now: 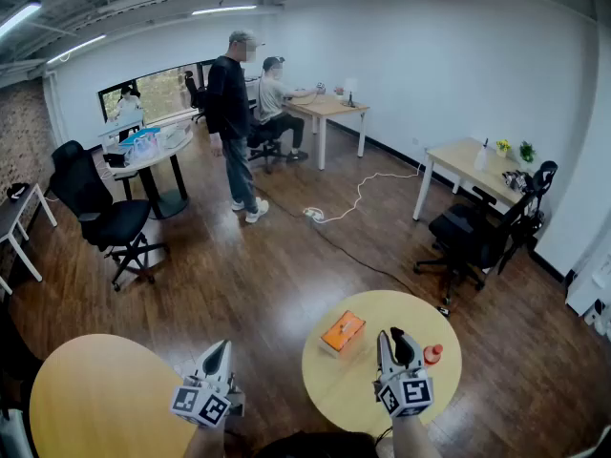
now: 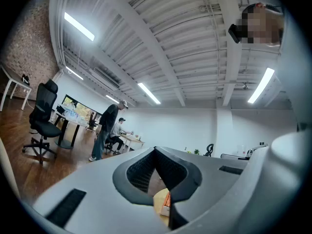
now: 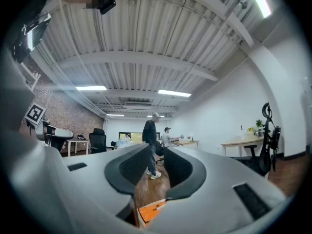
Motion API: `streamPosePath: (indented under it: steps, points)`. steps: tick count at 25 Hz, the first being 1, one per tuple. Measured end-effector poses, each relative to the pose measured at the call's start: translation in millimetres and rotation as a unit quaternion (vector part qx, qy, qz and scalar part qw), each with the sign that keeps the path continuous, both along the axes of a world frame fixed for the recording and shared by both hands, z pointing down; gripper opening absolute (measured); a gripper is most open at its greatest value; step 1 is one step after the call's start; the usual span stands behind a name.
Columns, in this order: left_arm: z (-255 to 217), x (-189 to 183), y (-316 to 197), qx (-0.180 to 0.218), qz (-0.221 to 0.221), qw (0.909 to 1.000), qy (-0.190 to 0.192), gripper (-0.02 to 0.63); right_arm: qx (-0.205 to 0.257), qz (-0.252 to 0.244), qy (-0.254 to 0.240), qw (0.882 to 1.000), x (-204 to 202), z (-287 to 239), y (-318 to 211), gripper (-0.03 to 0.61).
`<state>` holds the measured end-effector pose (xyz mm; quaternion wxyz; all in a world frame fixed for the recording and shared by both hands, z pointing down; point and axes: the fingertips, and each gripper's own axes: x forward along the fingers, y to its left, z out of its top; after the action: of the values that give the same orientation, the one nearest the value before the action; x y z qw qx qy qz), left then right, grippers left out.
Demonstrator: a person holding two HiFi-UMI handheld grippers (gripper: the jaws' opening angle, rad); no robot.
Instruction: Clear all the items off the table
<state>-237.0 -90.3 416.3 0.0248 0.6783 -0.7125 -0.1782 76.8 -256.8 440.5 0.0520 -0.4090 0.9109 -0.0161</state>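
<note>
A small round wooden table point(image 1: 363, 389) stands in front of me at the right. An orange box point(image 1: 343, 332) lies on its far left part, and a small item with an orange cap point(image 1: 432, 354) stands near its right edge. My right gripper point(image 1: 393, 342) hovers over this table between the two, open with nothing between its jaws. The right gripper view shows the orange box point(image 3: 152, 210) low beneath the right gripper point(image 3: 157, 147). My left gripper point(image 1: 218, 356) is shut and empty, held over the floor between the two tables. The orange box point(image 2: 163, 202) peeks below the left gripper point(image 2: 156, 150).
A second round table point(image 1: 95, 404) sits at the lower left. Black office chairs point(image 1: 105, 219) point(image 1: 473, 237) stand on the wooden floor. A person point(image 1: 234, 113) stands further back, another person point(image 1: 275, 103) sits at a desk point(image 1: 329, 108). A white cable point(image 1: 355, 198) runs across the floor.
</note>
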Motion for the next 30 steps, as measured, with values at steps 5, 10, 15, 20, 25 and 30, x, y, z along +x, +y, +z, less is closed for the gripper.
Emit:
streamPosePath:
  steps: [5,10,15,20,25,30]
  points:
    - [9.4,15.6,-25.0,-0.007,0.019,0.9998,0.006,0.0,-0.007,0.029,0.001,1.0,29.9,6.2,-9.8,0.097]
    - [17.5,53.9,-57.8,-0.018,0.071,0.9973,0.001,0.0,0.001,0.077,0.007,0.997,78.3,6.1,-6.9,0.097]
    - [30.1,102.1,-92.0,-0.031,0.126,0.9915,0.0,0.0,-0.017,0.124,0.024,0.992,128.5,22.1,-7.7,0.163]
    - [43.6,145.0,-124.3,-0.048,0.17,0.9841,-0.013,0.0,-0.038,0.16,0.034,0.986,165.8,39.9,-10.3,0.163]
    - [58.8,174.6,-158.7,-0.066,0.194,0.9786,-0.021,0.0,-0.079,0.167,0.048,0.982,185.9,71.6,-28.3,0.236]
    - [79.9,200.4,-184.0,-0.088,0.203,0.9752,-0.012,0.0,-0.111,0.14,0.062,0.982,188.8,105.0,-40.4,0.282]
